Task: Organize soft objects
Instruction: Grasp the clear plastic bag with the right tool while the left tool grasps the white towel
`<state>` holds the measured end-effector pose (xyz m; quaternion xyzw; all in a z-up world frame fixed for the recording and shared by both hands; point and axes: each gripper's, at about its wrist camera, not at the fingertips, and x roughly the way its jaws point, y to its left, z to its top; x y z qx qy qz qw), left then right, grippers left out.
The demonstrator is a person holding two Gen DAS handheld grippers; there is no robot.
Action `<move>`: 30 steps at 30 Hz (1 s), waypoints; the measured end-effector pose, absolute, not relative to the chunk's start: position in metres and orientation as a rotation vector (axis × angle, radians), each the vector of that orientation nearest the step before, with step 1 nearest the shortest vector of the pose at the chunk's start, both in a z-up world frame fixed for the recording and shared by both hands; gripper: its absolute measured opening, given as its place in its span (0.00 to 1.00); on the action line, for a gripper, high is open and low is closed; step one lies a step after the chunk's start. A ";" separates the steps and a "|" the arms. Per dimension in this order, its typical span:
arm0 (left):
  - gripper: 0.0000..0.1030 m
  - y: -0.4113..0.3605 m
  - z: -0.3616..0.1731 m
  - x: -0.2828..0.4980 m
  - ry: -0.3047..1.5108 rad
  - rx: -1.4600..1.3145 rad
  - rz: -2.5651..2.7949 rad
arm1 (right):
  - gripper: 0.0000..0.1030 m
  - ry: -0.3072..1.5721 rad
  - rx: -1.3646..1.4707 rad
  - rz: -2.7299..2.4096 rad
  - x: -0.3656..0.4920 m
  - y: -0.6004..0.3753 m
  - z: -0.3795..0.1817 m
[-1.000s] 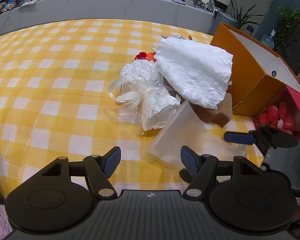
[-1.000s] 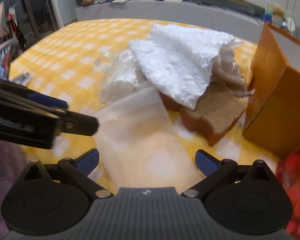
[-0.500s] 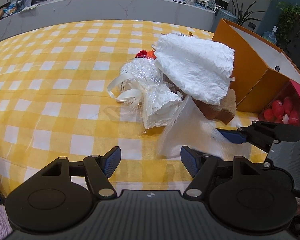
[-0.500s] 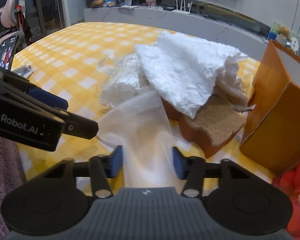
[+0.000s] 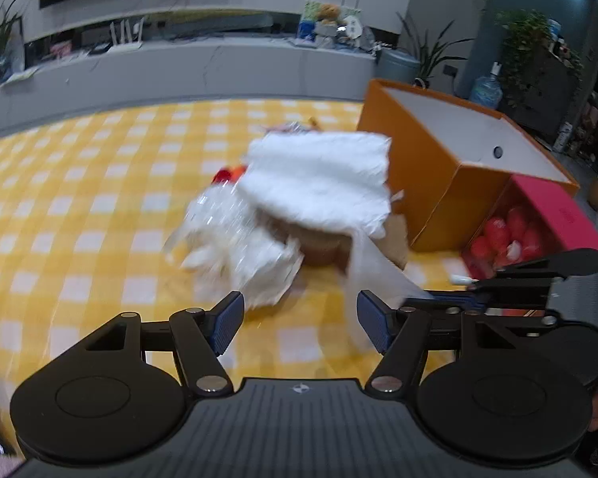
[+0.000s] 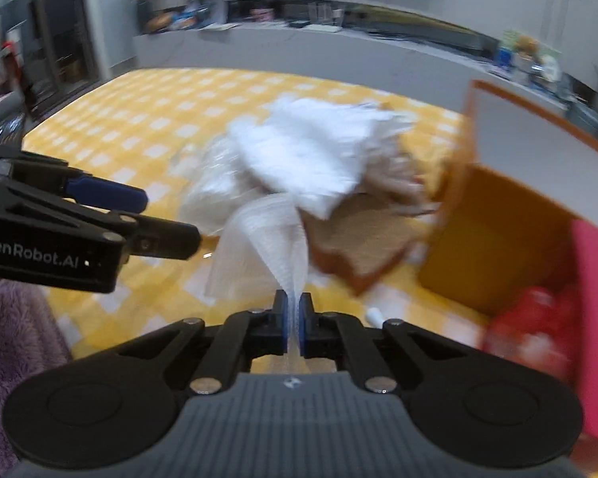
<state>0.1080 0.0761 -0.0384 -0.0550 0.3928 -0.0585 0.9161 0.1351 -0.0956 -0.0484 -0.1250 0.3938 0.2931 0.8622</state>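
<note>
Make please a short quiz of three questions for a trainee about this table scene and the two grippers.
1. True or false: the right gripper is shut on the translucent white foam sheet.
2. Which gripper has its jaws apart with nothing between them?
3. Multiple choice: the tall orange cardboard box stands next to a) a blue bucket, b) the pink box of red soft items, c) a glass jar.

Key: 1 true; 2 the left gripper; 3 b.
</note>
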 end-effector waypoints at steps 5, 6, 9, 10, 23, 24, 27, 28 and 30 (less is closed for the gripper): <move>0.81 0.053 -0.022 0.132 0.756 -0.009 -0.159 | 0.02 0.830 -0.129 0.475 0.146 -0.121 -0.030; 0.81 0.049 -0.020 0.139 0.750 -0.002 -0.158 | 0.02 0.815 -0.111 0.464 0.149 -0.125 -0.027; 0.85 0.044 -0.015 0.159 0.744 -0.047 -0.165 | 0.02 0.787 -0.107 0.445 0.155 -0.131 -0.014; 0.86 0.041 -0.012 0.165 0.744 -0.057 -0.165 | 0.02 0.775 -0.104 0.446 0.156 -0.134 -0.007; 0.87 0.014 -0.036 0.232 0.857 -0.018 -0.086 | 0.03 0.734 -0.078 0.388 0.200 -0.174 0.025; 0.87 0.013 -0.039 0.236 0.860 -0.021 -0.071 | 0.03 0.735 -0.076 0.391 0.201 -0.173 0.023; 0.87 0.014 -0.044 0.242 0.859 -0.042 -0.034 | 0.03 0.743 -0.063 0.399 0.203 -0.172 0.018; 0.83 0.017 -0.045 0.244 0.854 -0.056 -0.021 | 0.03 0.747 -0.060 0.401 0.205 -0.173 0.017; 0.66 0.020 -0.044 0.246 0.855 -0.074 -0.011 | 0.03 0.748 -0.055 0.401 0.206 -0.174 0.015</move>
